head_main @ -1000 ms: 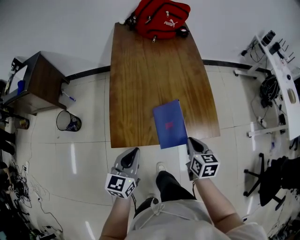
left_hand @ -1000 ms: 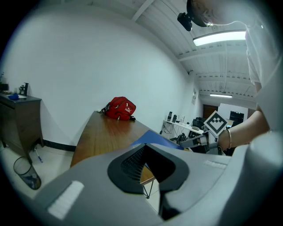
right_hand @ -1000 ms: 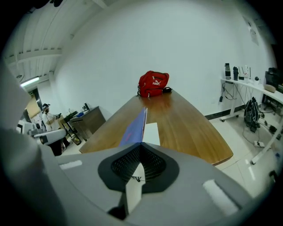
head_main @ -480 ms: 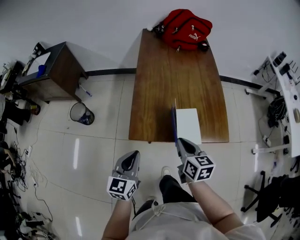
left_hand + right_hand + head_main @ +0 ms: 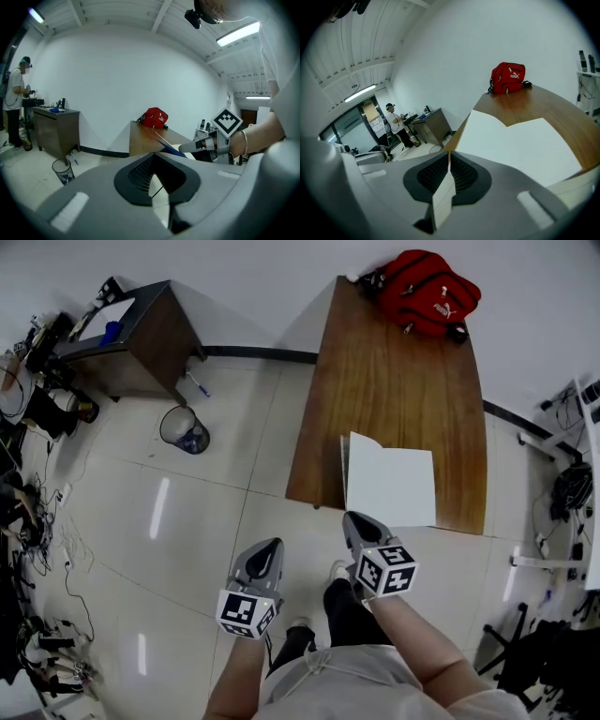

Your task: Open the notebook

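**Notebook open at the counter's near edge**

The notebook (image 5: 398,488) lies open on the counter (image 5: 394,381), white pages up, its blue cover (image 5: 169,148) raised at the left. The right gripper (image 5: 353,518) is at its near left corner. Its fingers have just been opening to a slim gap, seemingly with the cover's edge between them. The left gripper (image 5: 272,543) hangs over the floor, fingers closed and empty.

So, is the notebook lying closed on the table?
No, the notebook lies open on the wooden table, with a white page facing up.
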The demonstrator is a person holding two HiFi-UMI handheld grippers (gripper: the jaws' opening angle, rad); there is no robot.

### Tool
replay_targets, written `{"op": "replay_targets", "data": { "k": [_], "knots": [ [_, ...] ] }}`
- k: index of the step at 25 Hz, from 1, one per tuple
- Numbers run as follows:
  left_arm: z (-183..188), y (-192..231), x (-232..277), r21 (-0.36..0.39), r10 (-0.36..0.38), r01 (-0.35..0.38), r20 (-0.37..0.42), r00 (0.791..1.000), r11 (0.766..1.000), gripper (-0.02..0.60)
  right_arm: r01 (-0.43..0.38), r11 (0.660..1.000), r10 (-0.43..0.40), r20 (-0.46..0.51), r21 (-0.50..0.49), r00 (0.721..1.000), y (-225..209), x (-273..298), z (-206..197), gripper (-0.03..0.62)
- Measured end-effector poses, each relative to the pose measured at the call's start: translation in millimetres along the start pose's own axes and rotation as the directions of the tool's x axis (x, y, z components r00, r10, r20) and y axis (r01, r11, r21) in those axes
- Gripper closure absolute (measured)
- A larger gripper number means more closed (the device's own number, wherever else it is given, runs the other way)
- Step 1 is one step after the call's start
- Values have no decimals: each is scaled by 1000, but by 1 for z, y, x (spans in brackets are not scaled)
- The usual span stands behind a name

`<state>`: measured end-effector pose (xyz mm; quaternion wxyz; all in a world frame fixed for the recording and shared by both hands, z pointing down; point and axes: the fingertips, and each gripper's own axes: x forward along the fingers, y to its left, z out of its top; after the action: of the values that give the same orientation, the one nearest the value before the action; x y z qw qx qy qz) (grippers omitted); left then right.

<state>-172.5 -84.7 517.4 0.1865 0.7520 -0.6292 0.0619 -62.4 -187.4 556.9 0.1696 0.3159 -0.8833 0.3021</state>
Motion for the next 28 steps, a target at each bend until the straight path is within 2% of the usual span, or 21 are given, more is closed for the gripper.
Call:
{"op": "replay_targets", "data": {
  "k": [8, 14, 17, 21, 24, 28],
  "knots": [
    [-46, 13, 21, -52, 17, -20, -63, 998, 998, 577, 35, 999, -34, -126, 6, 991, -26, 37, -55, 585],
    [-62, 18, 31, -78, 12, -19, -85, 996, 997, 577, 31, 1000, -30, -153, 3, 988, -31, 44, -61, 585],
    [-48, 13, 35, -80, -5, 1, -52, 999, 997, 577, 23, 1000, -23, -121, -1, 992, -28, 32, -46, 585],
    [-17, 0, 33, -46, -47, 47, 10, 999, 998, 577, 38, 999, -40, -56, -33, 998, -22, 3, -23, 586],
    [11, -16, 29, -23, -94, 95, 61, 994, 995, 577, 88, 993, -84, 53, -80, 995, -20, -33, 5, 586],
    [50, -51, 11, 37, -181, 177, 121, 976, 983, 577, 173, 979, -151, 186, -104, 971, -12, -97, 33, 586]
  ]
}}
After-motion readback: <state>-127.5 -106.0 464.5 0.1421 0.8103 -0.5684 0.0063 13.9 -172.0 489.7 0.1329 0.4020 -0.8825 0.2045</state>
